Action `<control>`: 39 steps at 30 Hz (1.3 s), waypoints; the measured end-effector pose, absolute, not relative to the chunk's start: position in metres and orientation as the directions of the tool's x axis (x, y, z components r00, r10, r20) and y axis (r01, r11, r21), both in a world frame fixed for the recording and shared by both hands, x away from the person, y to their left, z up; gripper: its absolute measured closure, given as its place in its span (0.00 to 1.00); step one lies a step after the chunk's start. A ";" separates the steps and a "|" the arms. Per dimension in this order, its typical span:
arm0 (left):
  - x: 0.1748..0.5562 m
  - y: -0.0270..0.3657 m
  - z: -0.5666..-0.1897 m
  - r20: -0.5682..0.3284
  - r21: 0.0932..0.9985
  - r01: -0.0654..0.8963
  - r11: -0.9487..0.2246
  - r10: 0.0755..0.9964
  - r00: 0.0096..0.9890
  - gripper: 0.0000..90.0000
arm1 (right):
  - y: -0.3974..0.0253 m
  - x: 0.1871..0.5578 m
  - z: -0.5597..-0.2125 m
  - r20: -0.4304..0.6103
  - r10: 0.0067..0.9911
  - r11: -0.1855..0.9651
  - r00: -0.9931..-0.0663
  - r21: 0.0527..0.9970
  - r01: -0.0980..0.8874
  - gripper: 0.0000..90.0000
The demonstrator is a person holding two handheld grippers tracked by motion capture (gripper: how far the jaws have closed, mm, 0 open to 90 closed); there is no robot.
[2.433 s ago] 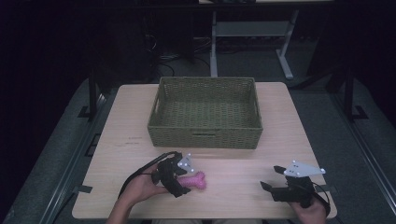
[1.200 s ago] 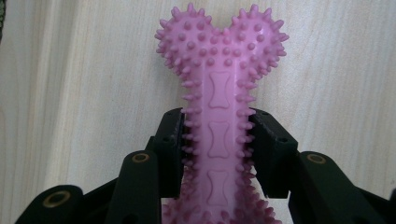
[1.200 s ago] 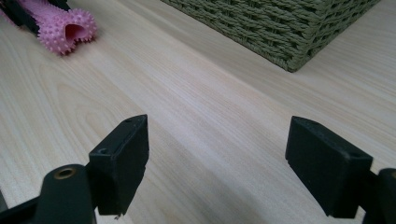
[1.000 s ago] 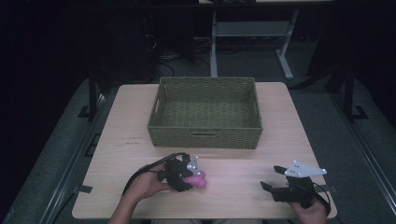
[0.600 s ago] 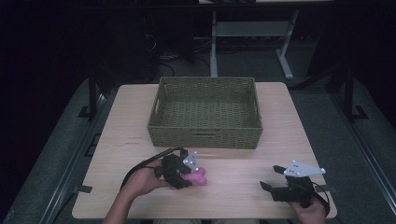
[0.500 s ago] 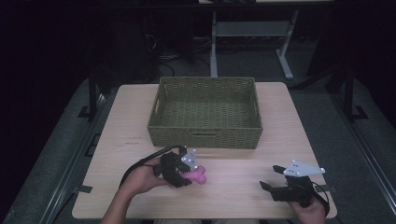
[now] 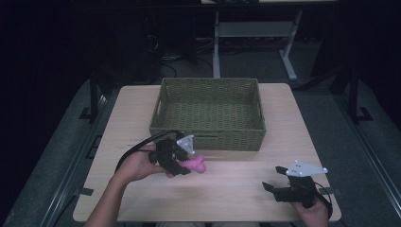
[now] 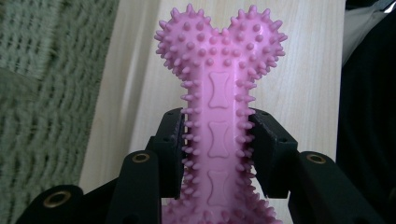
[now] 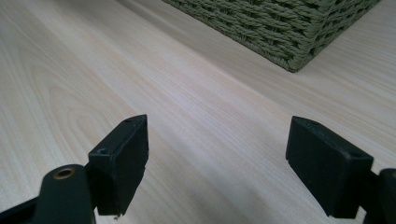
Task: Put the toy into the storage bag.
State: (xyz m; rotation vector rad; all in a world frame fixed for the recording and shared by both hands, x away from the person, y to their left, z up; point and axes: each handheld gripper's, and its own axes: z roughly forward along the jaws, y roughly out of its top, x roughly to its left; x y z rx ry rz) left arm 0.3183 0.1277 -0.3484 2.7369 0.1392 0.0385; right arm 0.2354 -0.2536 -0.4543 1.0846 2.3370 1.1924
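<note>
We are gripping the pink spiky rubber bone toy (image 8: pixel 219 121) in our left gripper (image 7: pixel 176 158); carrying it into the green woven basket (image 7: pixel 208 135) remains; our right gripper (image 7: pixel 286 187) is resting wide open.

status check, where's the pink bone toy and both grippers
Left gripper shut on pink bone toy, near the basket front. Right gripper open, nothing between its jaws, low over the table. Nothing between toy and basket.

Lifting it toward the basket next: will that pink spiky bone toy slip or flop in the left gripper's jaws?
Probably not slip: the left gripper clamps the pink bone toy at its shaft, nubs pressing both pads. It looks rubbery yet holds straight, so likely little droop. It seems light.
</note>
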 end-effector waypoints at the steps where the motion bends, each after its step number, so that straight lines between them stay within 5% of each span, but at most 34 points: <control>1: 0.318 0.128 -0.348 0.007 0.391 0.092 -0.916 0.103 0.995 0.65 | -0.253 0.236 -0.454 0.067 0.741 0.369 -0.668 0.791 0.489 0.23; 39: 0.378 0.127 -0.275 0.041 0.396 0.111 -0.912 0.138 0.990 0.65 | -0.252 0.238 -0.454 0.057 0.733 0.382 -0.678 0.791 0.478 0.24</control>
